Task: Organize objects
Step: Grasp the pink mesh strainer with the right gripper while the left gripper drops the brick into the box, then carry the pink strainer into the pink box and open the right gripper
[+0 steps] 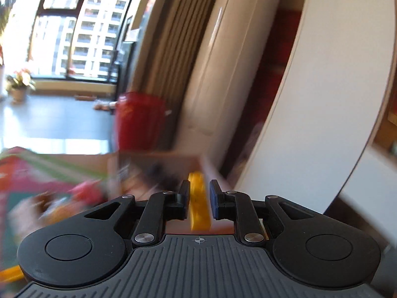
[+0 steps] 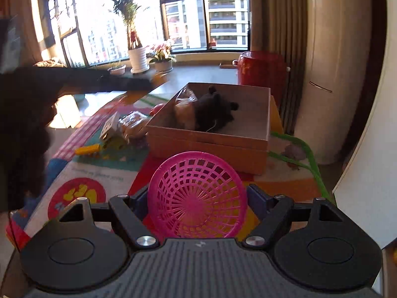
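No brand or label can be read; a faint line of print on the play mat (image 2: 104, 173) is too blurred to make out. One pink plastic mesh basket (image 2: 197, 195) is held across its rim by the right gripper (image 2: 198, 200), whose jaws are spread wide, just before one open cardboard box (image 2: 211, 146). One dark plush toy (image 2: 215, 111) and one clear wrapped packet (image 2: 184, 103) are seen inside the box. One yellow flat piece (image 1: 198, 200) is clamped upright in the nearly closed left gripper (image 1: 199, 200). One yellow block (image 2: 88, 149) lies on the mat. One red bucket (image 2: 261, 68) stands behind the box.
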Demonstrator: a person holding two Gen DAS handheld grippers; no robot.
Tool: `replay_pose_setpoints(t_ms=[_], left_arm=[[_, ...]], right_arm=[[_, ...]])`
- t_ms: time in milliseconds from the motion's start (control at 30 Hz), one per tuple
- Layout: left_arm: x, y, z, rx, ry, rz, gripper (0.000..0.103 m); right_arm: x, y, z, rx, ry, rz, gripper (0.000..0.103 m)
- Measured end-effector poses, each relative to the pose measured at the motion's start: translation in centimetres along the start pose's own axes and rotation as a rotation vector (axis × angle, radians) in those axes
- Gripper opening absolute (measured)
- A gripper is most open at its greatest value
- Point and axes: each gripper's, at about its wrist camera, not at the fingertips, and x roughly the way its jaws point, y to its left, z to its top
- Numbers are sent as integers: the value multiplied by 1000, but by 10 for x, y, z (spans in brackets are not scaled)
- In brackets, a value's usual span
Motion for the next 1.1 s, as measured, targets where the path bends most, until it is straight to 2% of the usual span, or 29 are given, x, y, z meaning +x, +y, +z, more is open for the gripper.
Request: replay_pose_setpoints(t_ms=[33,100,167,300,433,600,700,767,833,967,1100], left_arm=[[20,-1,4,-12,14,8,24],[52,-2,2,-13,38,82,23],[58,2,-5,-34,16,125,24],[25,23,-21,-92,-30,129,24],[-12,41,-44,-87,-14,163,24],[-51,68,-71,-129,37,192,24],[-69,85,-82,-141,56,228,24],[-81,96,-90,-126,72,264,24],[-87,105,-96,-97,97,297,24],[-92,117,-108,-58,130,320,24],[-89,119,-112,-16,139,305,24]], right_arm=[[0,-4,-1,19,-10,0,80],[0,-10,0,49,-25,-7,80],[-1,-16,2,74,-41,-18,80],[0,-33,20,131,-75,-17,80],[21,-51,70,211,-104,-6,80],[80,-75,147,427,-89,36,80],[126,-87,166,539,-38,6,80],[151,-91,166,567,12,-44,82],[158,-91,158,562,24,-64,87],[138,-89,136,516,-16,-86,95],[111,-74,112,369,-50,-173,98]])
